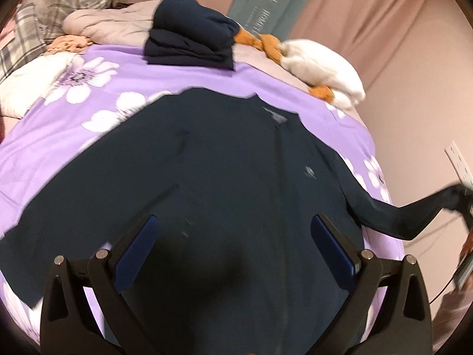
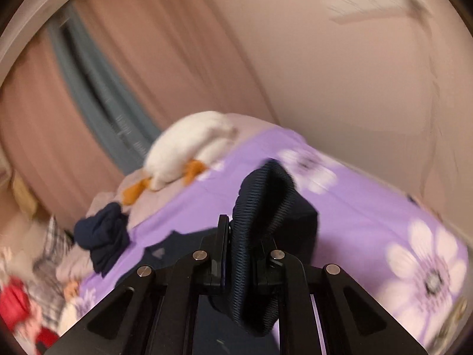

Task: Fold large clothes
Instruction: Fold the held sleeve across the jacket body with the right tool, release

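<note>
Item: navy sweater (image 1: 224, 159), large, lying spread flat and face-up across the purple floral bedspread (image 1: 97, 112), body filling the bed's near half, collar pointing toward the far edge.

Left to right:
- Left sleeve (image 1: 88, 177): lying extended toward the bed's left edge, unfolded.
- Left gripper (image 1: 233, 245): hovering over the sweater's lower body with jaws standing wide apart, holding nothing; fabric is showing below and between the fingers, contact not evident.
- Right sleeve (image 1: 399, 216): stretching off the bed's right edge, lifted clear of the bedspread.
- Right gripper (image 2: 241, 254): jaws clamped tight on the ribbed cuff (image 2: 260, 207) of that sleeve, the cuff bunching up between the pads.

Also present: folded navy pile (image 1: 189, 41) sitting near the far edge; white plush toy (image 1: 322, 68) at the far right corner.

Progress, judged: early. No fold is showing in this sweater yet. The right sleeve appears to be heading inward first; left sleeve and body folds are remaining.
</note>
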`<state>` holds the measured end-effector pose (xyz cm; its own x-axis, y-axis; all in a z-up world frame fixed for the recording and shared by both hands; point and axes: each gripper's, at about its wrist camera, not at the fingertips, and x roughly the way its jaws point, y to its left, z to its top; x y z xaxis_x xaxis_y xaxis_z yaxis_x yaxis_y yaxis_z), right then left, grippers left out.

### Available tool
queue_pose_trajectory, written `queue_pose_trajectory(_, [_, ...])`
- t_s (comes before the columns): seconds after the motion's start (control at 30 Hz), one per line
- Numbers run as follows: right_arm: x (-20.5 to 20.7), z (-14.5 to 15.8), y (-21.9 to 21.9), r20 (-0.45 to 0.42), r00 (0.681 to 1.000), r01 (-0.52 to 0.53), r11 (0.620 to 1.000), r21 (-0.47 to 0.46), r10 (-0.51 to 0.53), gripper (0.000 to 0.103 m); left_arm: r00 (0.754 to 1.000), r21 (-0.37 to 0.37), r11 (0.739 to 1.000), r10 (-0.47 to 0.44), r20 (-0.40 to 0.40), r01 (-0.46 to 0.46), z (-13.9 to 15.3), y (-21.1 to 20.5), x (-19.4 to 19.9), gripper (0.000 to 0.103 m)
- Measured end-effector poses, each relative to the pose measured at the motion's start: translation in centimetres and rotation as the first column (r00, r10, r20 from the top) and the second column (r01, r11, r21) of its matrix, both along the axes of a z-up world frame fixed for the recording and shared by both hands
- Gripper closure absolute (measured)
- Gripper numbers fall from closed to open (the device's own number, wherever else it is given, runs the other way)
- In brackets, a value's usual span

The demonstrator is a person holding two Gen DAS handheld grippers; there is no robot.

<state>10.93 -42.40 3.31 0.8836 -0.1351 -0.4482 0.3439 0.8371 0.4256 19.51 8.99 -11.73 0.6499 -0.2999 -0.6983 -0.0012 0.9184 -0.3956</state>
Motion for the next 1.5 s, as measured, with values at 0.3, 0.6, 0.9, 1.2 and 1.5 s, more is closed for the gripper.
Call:
queue_pose_trajectory(0.3, [15.3,-0.3,26.5,-0.248,0.909,-0.408,0.84,-0.357,0.335,0.09,0.977,-0.004,0.977,0.211,-0.032,-0.211,-3.2,9.9,2.2,0.0])
queue_pose_trajectory(0.6, [20.2,-19.1,45.6,-0.589,0.603,-0.783,0.54,-0.308,0.539,0.04,0.956,-0.011,0.963,0.264,-0.124,-0.268,-6.6,13.9,2.6,0.0])
queue_pose_trajectory(0.9, [16.5,-15.1,31.5,-0.384,0.635,-0.759,0.635,-0.147,0.67,0.04,0.979,-0.197,0.965,0.147,-0.139,-0.173,-6.8,10.8,4.7,0.0])
queue_pose_trajectory(1.2, [13.2,-19.9,9.9,-0.244,0.859,-0.372,0.876,0.306,0.45,0.039,0.987,-0.322,0.946,-0.005,-0.16,-0.047,-7.4,3.9,9.7,0.004])
queue_pose_trajectory(1.5, [15.2,-25.0,6.6,-0.191,0.897,-0.25,0.814,0.524,0.398,0.039,0.962,-0.177,0.98,0.042,-0.27,-0.093,-11.1,0.5,15.2,0.056])
